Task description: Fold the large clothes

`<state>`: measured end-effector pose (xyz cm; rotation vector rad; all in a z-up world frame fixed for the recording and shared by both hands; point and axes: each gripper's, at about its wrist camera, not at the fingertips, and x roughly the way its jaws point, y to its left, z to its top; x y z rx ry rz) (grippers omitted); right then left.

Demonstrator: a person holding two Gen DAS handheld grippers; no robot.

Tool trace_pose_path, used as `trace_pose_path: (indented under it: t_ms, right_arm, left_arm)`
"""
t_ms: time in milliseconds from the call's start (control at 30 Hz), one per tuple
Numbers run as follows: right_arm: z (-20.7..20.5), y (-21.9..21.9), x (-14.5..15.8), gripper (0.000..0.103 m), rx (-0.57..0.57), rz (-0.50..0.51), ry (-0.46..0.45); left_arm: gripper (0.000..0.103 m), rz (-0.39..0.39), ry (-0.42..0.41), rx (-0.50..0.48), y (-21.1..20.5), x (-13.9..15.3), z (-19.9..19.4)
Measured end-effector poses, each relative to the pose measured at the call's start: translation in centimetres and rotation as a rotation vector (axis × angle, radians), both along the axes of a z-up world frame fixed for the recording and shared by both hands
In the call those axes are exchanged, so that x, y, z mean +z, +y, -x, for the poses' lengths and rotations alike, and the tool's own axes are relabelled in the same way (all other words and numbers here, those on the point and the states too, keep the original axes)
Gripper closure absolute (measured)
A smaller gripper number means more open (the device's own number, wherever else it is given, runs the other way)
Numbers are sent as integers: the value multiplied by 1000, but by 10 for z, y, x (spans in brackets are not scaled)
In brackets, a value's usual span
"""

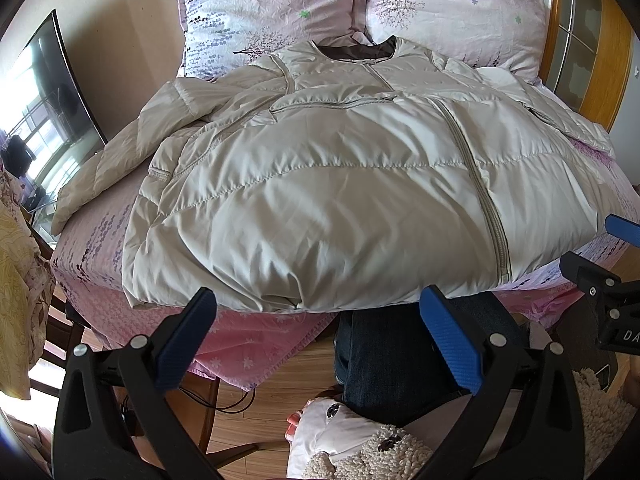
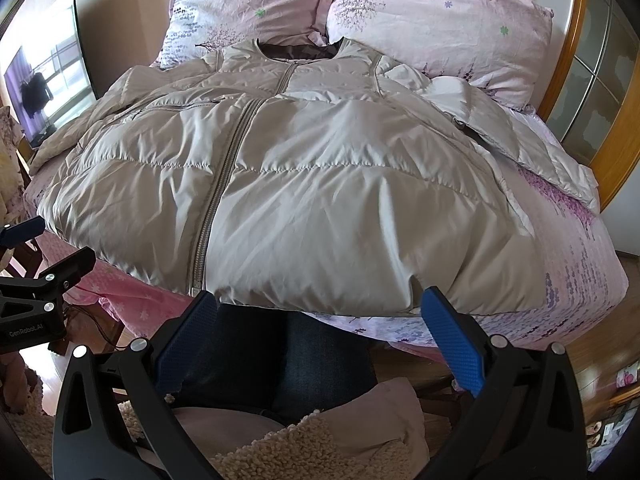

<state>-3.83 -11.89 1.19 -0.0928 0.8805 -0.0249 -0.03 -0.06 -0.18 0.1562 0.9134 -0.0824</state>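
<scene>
A large beige puffer jacket [image 1: 328,184] lies front up on the bed, zipped, collar toward the pillows, hem at the near bed edge. It also shows in the right wrist view [image 2: 320,184]. Its one sleeve [image 1: 120,160] spreads out to the left; the other sleeve [image 2: 500,132] lies to the right. My left gripper [image 1: 318,312] is open and empty, just short of the hem, left of the zipper. My right gripper [image 2: 320,312] is open and empty, just short of the hem, right of the zipper. Each gripper shows at the edge of the other's view [image 1: 612,280] [image 2: 36,276].
The bed has a pink flowered sheet [image 2: 580,264] and two pink pillows [image 1: 272,8] [image 2: 440,20] at the head. A wooden headboard [image 2: 576,40] stands at the right. A dark screen [image 1: 48,100] leans at the left wall. The person's jeans-clad legs [image 2: 280,360] are below the bed edge.
</scene>
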Motion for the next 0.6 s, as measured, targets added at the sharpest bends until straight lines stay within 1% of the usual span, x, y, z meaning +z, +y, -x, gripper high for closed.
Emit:
trace_pose_path:
  t_ms: [400, 500, 567, 600]
  right_arm:
    - [-3, -4, 1, 1, 0, -17, -8]
    - [-7, -16, 13, 1, -12, -42, -49]
    - [-11, -33, 22, 1, -41, -64, -79]
    - [-16, -47, 29, 1, -70, -94, -100]
  left_arm:
    - [2, 0, -1, 1, 2, -2, 1]
    - [2, -2, -11, 11, 5, 3, -1]
    - [2, 23, -31, 28, 11, 9, -1]
    - [2, 49, -49, 49, 23, 17, -4]
